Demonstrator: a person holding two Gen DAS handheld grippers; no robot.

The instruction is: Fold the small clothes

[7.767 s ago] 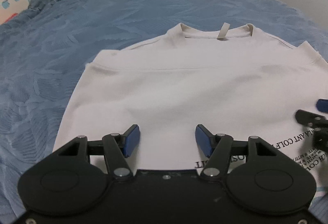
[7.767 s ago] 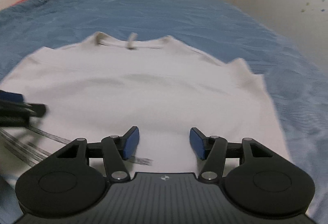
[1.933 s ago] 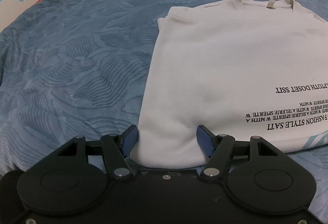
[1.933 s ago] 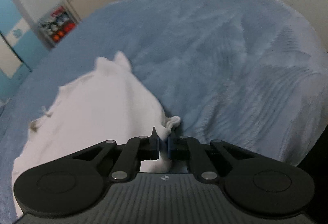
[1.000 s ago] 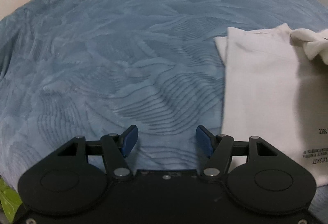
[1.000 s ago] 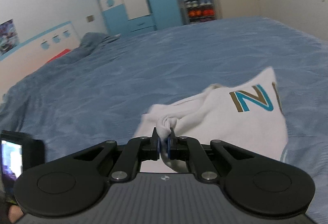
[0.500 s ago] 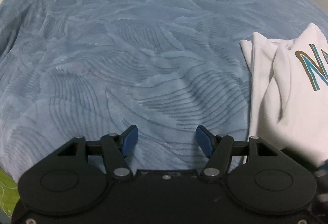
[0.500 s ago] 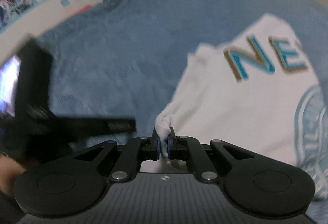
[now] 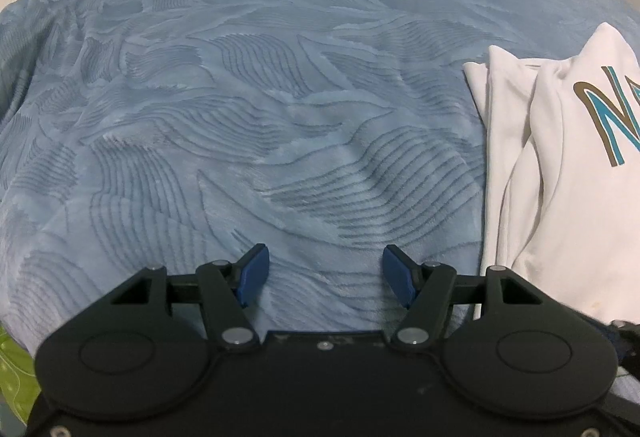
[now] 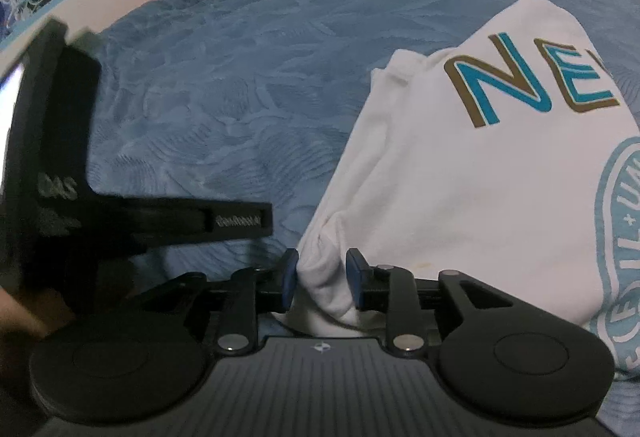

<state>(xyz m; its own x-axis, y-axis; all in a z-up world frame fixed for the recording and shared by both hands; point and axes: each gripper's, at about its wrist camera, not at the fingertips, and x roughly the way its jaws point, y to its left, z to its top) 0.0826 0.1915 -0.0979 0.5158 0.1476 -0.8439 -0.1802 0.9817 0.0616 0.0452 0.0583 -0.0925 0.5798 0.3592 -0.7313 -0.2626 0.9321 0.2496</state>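
Item: white T-shirt [image 10: 472, 189], printed side up, folded over itself and lying on the blue bedspread [image 9: 240, 117]; in the left wrist view it sits at the right margin.

Right gripper [image 10: 322, 279]: jaws part-open around the bunched corner of the shirt; fabric lies between the pads, contact not certain, grip apparently released.

Left gripper [image 9: 325, 275]: wide open, empty, over bare bedspread just beside the shirt's folded edge.

Step judged in hand: laying down the folded-over half. Best done by opening fully, withdrawing straight back without dragging the corner, then smoothing the fold edges so the layers align.
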